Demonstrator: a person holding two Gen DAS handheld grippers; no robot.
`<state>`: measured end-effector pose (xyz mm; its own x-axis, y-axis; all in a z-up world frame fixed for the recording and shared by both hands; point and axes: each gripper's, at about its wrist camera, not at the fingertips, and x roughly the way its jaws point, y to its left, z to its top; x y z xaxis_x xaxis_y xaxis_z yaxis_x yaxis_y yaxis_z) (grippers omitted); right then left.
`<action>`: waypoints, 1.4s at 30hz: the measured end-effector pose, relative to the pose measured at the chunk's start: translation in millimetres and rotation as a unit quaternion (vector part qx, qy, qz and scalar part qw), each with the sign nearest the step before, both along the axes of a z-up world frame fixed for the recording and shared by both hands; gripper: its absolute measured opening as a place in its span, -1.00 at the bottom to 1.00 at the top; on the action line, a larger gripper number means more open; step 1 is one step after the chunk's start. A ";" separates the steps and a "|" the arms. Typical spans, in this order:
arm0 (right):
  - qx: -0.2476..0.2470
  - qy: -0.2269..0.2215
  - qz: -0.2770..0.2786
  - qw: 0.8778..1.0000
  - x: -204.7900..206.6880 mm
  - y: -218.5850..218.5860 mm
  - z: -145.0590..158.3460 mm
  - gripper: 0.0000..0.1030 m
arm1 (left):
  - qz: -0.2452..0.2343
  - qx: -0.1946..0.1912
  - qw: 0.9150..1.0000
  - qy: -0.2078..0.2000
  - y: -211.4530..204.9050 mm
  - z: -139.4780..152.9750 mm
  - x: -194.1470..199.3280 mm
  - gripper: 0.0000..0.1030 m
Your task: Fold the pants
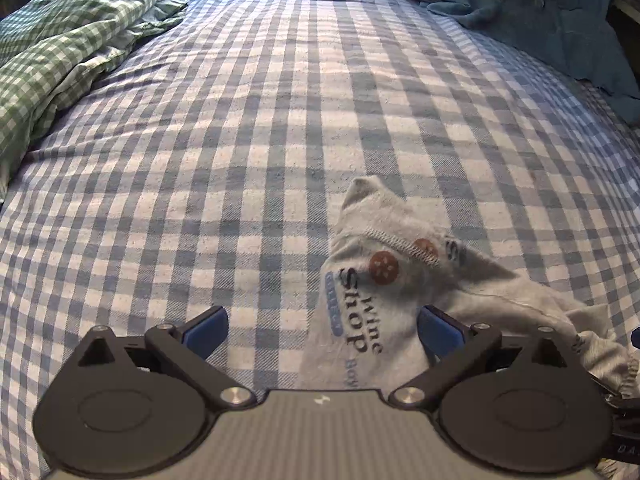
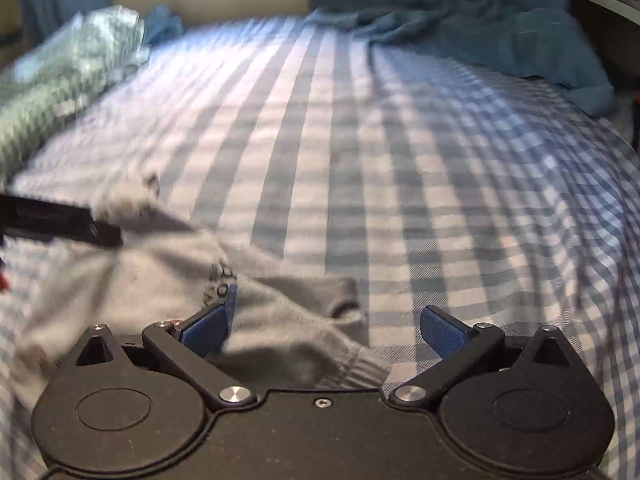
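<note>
Blue-and-white checked bedsheet (image 1: pixel 248 128) as work surface; rumpled green-and-white checked cloth (image 1: pixel 68 36) at far left, crumpled teal fabric (image 1: pixel 532 12) at far right, both well apart from the work. Small grey knit pants with dark printed lettering and 2 brown round motifs (image 1: pixel 384 280) lying bunched on near part of sheet, not yet flat, no tidy fold visible. Left gripper (image 1: pixel 322 326): blue pads spread wide, holding nothing; printed part of pants lying between and just ahead of the pads. Right gripper (image 2: pixel 324 326): pads likewise spread, empty; ribbed cuff or waistband of pants (image 2: pixel 360 368) lying between the pads, close under the gripper body. Right view motion-blurred, so fine detail of fabric uncertain. Black part of the other tool visible at left edge of right view. Step in hand, judged: taking first hold to spread or fold. To do well: lower each claw onto a single edge of fabric, 1 hem per side, close only once cloth sits fully between the pads, lift together to avoid twisting. Orientation, left view: long axis running diagonally, pointed end toward far centre, wider ribbed end toward near right. Which end is waist, not determinable.
</note>
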<state>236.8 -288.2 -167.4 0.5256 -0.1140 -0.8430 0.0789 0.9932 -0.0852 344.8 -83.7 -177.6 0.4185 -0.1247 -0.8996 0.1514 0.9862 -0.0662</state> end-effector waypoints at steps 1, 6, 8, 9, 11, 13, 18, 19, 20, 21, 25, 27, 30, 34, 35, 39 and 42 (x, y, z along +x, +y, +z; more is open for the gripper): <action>0.003 0.008 0.000 1.000 0.7 -3.9 -4.8 0.99 | 0.004 -0.003 1.000 0.006 3.8 -1.9 0.7 0.99; 0.029 -0.013 -0.015 0.999 -14.4 -19.8 15.6 0.99 | 0.030 -0.019 0.999 0.015 19.2 11.2 -0.4 0.99; 0.020 -0.015 -0.023 0.999 -23.5 -19.5 25.4 0.99 | 0.027 -0.024 0.999 0.014 21.2 19.5 -8.4 0.99; 0.021 -0.016 -0.027 0.999 -28.5 -19.6 28.8 0.99 | 0.024 -0.031 0.999 0.013 22.5 23.2 -13.8 0.99; 0.033 -0.015 -0.031 0.999 -44.2 -17.1 33.3 0.99 | 0.017 -0.043 0.999 0.013 23.6 29.5 -31.3 0.99; 0.035 -0.003 -0.024 0.999 -59.2 -8.7 30.9 0.99 | 0.006 -0.046 0.999 0.020 23.2 28.6 -48.8 0.99; 0.014 0.069 -0.043 0.997 -84.2 2.1 4.4 0.99 | -0.014 -0.008 0.998 0.067 21.5 1.7 -90.0 0.99; 0.017 0.070 -0.051 0.996 -87.3 1.1 4.2 0.99 | -0.014 -0.003 0.997 0.074 23.5 -3.2 -96.0 0.99; 0.012 0.074 -0.051 0.996 -88.7 2.2 4.9 0.99 | -0.012 -0.004 0.997 0.076 26.6 -6.4 -101.5 0.99; 0.003 0.076 -0.045 0.996 -89.5 4.9 6.3 0.99 | -0.006 -0.008 0.997 0.075 30.2 -7.5 -106.1 0.99; -0.021 0.090 -0.020 0.995 -96.1 14.7 4.2 0.99 | 0.003 -0.010 0.997 0.082 38.5 -5.5 -115.2 0.99; -0.011 0.089 -0.029 0.996 -100.4 11.9 2.9 0.99 | 0.005 -0.007 0.996 0.085 41.7 -3.0 -118.1 0.99; -0.007 0.087 -0.034 0.996 -104.9 10.9 4.7 0.99 | 0.008 -0.009 0.996 0.088 46.4 1.0 -125.1 0.99; -0.007 0.085 -0.033 0.996 -107.2 12.6 12.3 0.99 | 0.017 -0.009 0.995 0.094 51.5 5.8 -133.1 0.99; -0.006 0.081 -0.035 0.996 -109.5 13.2 16.1 0.99 | 0.018 -0.010 0.995 0.094 54.1 8.6 -137.3 0.99; 0.006 0.065 -0.041 0.997 -117.7 13.3 25.2 0.99 | 0.021 -0.006 0.995 0.098 58.2 9.5 -141.5 0.99; 0.010 0.066 -0.055 0.996 -120.9 12.1 23.4 0.99 | 0.020 -0.002 0.995 0.100 60.8 12.5 -148.2 0.99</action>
<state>115.8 -276.2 -144.0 0.3944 -0.1474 -0.9070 0.1775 0.9807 -0.0822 196.6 -22.9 -165.1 0.2362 -0.1160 -0.9647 0.0962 0.9908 -0.0956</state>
